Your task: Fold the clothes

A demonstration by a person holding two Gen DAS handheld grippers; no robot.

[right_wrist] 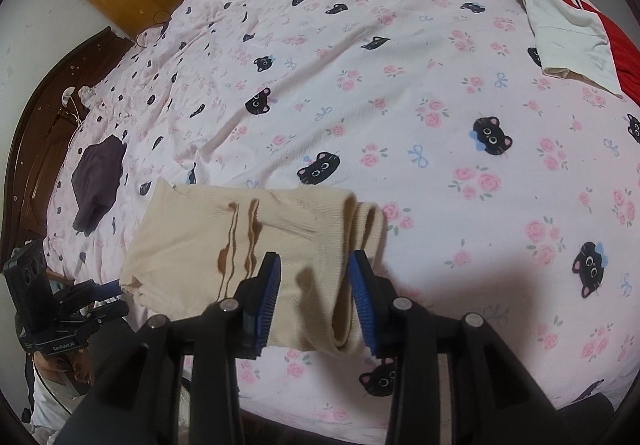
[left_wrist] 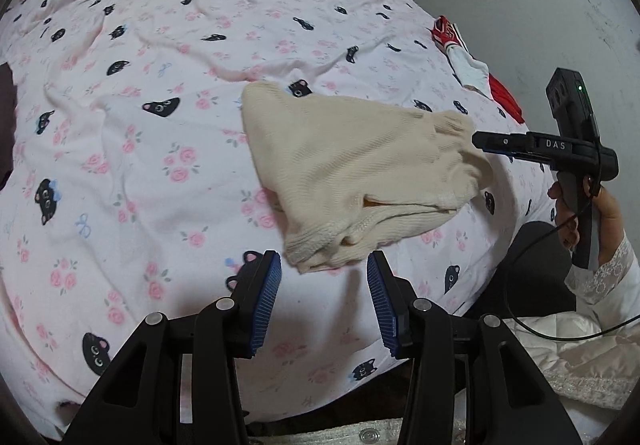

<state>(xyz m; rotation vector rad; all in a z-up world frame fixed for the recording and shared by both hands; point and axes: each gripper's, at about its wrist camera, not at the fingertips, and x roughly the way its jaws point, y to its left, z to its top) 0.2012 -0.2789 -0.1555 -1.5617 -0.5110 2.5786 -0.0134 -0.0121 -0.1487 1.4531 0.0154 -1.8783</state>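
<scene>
We work on a bed (right_wrist: 400, 77) covered by a pink sheet with black cats and roses, and the sheet is wrinkled; a fold pressed down on these ridges may come out uneven. On it, near the front edge, lies the cream knitted garment (left_wrist: 352, 173), already doubled into a thick bundle with several layers open at the side nearest the left camera. These loose layers are the main risk: if one gripper pulls only the upper layer, the bundle can slide apart and the fold is lost.

Far to the right of the bed lies a red and white jersey (right_wrist: 568, 5), and to the left a dark purple garment (right_wrist: 98, 181); both are well apart, so we judge they will not get caught.

The right gripper (right_wrist: 314, 285) stands over the end of the cream garment with the cloth between its blue pads, but the pads seem not to press on it, so it has let go. If it rises carelessly, the ribbed pads may drag the knit along.

The left gripper (left_wrist: 324, 293) is parted and empty, just before the bundle's edge.
</scene>
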